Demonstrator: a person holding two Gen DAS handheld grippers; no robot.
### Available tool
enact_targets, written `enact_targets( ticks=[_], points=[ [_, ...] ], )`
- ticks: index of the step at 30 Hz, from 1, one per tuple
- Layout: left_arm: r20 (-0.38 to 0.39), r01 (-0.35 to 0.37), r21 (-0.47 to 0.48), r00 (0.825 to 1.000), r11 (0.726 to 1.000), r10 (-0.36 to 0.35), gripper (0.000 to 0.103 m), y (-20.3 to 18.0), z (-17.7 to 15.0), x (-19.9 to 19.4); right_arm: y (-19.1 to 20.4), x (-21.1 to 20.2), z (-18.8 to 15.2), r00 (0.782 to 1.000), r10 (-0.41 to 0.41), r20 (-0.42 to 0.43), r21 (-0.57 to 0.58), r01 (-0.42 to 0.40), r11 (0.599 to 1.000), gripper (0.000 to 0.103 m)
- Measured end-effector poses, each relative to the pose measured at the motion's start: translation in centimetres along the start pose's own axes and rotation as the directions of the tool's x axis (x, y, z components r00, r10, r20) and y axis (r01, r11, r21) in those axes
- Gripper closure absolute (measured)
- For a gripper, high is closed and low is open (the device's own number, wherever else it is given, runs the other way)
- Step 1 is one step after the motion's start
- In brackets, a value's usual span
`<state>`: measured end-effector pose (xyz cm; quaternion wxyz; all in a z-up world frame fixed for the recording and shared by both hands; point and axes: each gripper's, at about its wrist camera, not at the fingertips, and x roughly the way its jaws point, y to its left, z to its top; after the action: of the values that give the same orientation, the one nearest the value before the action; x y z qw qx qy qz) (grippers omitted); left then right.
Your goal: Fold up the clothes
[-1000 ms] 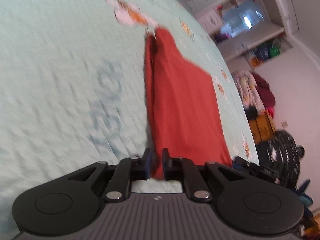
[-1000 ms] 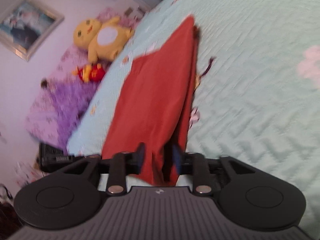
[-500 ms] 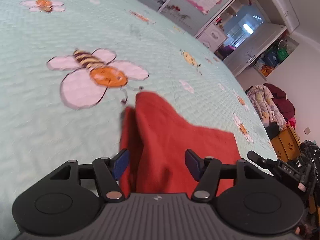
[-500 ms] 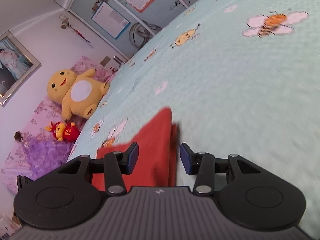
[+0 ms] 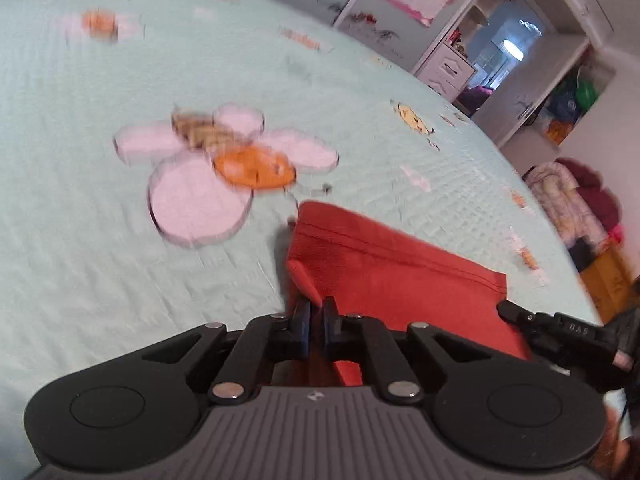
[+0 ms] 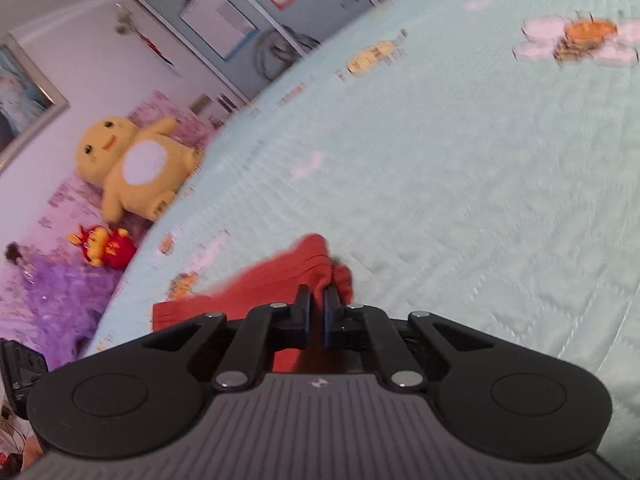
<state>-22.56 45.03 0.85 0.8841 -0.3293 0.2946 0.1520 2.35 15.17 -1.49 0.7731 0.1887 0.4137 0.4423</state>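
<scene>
Half a second ago both tools stood open over the cloth; now each has clenched on it, and a second back they held it stretched long across the bed, whereas now it lies as a shorter, folded piece. Left tool (image 5: 316, 312) pinches a raised flap at the near left corner of the red cloth (image 5: 400, 276), its fingers nearly touching with fabric between them. Right tool (image 6: 316, 304) grips a bunched ridge of the cloth (image 6: 280, 280), fingers likewise drawn together on it. That cloth lies flat on the mint bed (image 5: 100, 240), its far hem just beside a large bee print (image 5: 224, 164), which has blurred with the camera's motion. Part of the right tool's black body (image 5: 568, 340) shows at the cloth's right edge in the left view. Beyond the bed on that side stand white shelves (image 5: 560, 68) and a heap of coats (image 5: 572, 200). In the right view a yellow plush (image 6: 132, 168) and a small red toy (image 6: 104, 246) sit on a purple cover (image 6: 60, 300) near the bed's left edge, well apart from the cloth, with a framed picture (image 6: 24, 96) on the wall above. Nothing lies on the bedspread between the cloth and the far prints (image 6: 576, 40).
</scene>
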Motion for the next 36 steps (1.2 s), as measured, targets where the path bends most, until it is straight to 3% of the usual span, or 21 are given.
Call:
enact_targets(
  ticks=[1,3,4,5,6,9,11,13,16,18,19,20,23,25,26,27,30,31,32,34,36],
  points=[
    [0.007,0.010,-0.016,1.000,1.000,-0.010,0.093,0.2,0.1,-0.2,0.1,-0.3,0.0,1.000,-0.002,0.009,0.001,0.002,1.000,0.099],
    [0.021,0.031,-0.048,0.999,0.998,-0.030,0.079,0.7,0.2,-0.7,0.6,-1.1,0.0,0.999,-0.028,0.028,-0.021,0.029,0.999,0.092],
    [0.062,-0.021,-0.049,0.998,0.999,0.024,0.061,0.5,0.2,-1.7,0.8,-1.7,-0.1,0.998,-0.049,0.046,-0.030,0.051,0.998,0.088],
    [0.104,-0.075,-0.053,0.991,0.996,0.080,0.053,0.4,0.2,-2.8,1.0,-2.4,-0.2,0.995,-0.070,0.065,-0.040,0.072,0.997,0.081],
    [0.146,-0.128,-0.058,0.980,0.990,0.135,0.053,0.2,0.2,-3.8,1.3,-3.3,-0.3,0.992,-0.083,0.097,-0.053,0.088,0.995,0.080],
    [0.193,-0.018,0.009,0.981,1.000,0.016,0.053,-2.1,0.1,-5.4,2.8,-5.6,-0.8,0.989,-0.007,0.145,-0.081,0.019,0.997,0.080],
    [0.219,0.056,0.057,0.973,0.997,-0.067,0.049,-3.7,0.1,-6.4,3.7,-5.1,-0.9,0.993,0.069,0.095,-0.078,-0.061,0.995,0.080],
    [0.144,0.098,0.107,0.983,0.989,-0.113,0.048,-5.3,0.4,-4.2,4.5,-3.0,-0.7,0.993,0.115,0.019,-0.062,-0.114,0.992,0.080],
    [0.051,0.070,0.039,0.996,0.997,-0.072,0.049,-4.0,1.2,0.7,4.7,0.8,0.0,0.986,0.155,-0.062,-0.006,-0.156,0.988,0.080],
    [0.059,0.083,0.037,0.995,0.996,-0.086,0.078,-3.9,1.0,-0.1,3.3,3.4,0.8,0.990,0.121,-0.076,0.074,-0.115,0.991,0.085],
    [0.063,0.091,0.037,0.994,0.995,-0.093,0.097,-3.8,0.8,-0.6,1.9,4.4,1.1,0.992,0.104,-0.068,0.132,-0.095,0.987,0.095],
    [0.067,0.098,0.036,0.993,0.995,-0.100,0.098,-3.8,0.7,-1.0,0.6,4.9,1.3,0.993,0.103,-0.060,0.182,-0.091,0.979,0.103],
    [0.080,0.120,0.034,0.989,0.992,-0.122,0.098,-3.6,0.3,-2.4,-0.7,4.1,1.6,0.994,0.110,-0.002,0.232,-0.107,0.967,0.103],
    [0.089,0.134,0.034,0.987,0.990,-0.137,0.098,-3.6,0.0,-3.4,0.1,2.6,1.4,0.995,0.098,0.030,0.194,-0.102,0.976,0.097],
    [0.093,0.141,0.033,0.985,0.989,-0.144,0.084,-3.5,-0.2,-3.8,0.7,1.5,1.0,0.994,0.104,0.042,0.185,-0.110,0.977,0.086],
    [0.097,0.148,0.033,0.984,0.988,-0.151,0.077,-3.5,-0.3,-4.3,1.3,0.5,0.7,0.992,0.113,0.053,0.174,-0.121,0.977,0.080],
    [0.110,0.170,0.032,0.979,0.985,-0.172,0.063,-3.3,-0.7,-5.7,4.0,-3.0,-1.7,0.975,0.223,0.016,0.133,-0.223,0.966,0.079],
    [0.114,0.177,0.032,0.977,0.984,-0.180,0.053,-3.3,-0.9,-6.2,5.0,-4.3,-2.8,0.965,0.261,-0.007,0.120,-0.258,0.959,0.080],
    [0.067,0.157,0.074,0.985,0.985,-0.162,0.045,-3.8,-2.1,-5.8,6.0,-5.4,-4.3,0.957,0.285,-0.043,0.103,-0.280,0.955,0.079],
    [-0.029,0.121,0.163,0.993,0.979,-0.118,0.044,-4.9,-4.6,-5.1,8.0,-7.1,-7.5,0.938,0.327,-0.115,0.078,-0.320,0.944,0.079],
    [-0.013,0.084,0.124,0.996,0.989,-0.083,0.061,-3.1,-6.2,-4.3,8.8,-7.7,-10.5,0.931,0.318,-0.178,0.072,-0.310,0.948,0.076]
  ],
)
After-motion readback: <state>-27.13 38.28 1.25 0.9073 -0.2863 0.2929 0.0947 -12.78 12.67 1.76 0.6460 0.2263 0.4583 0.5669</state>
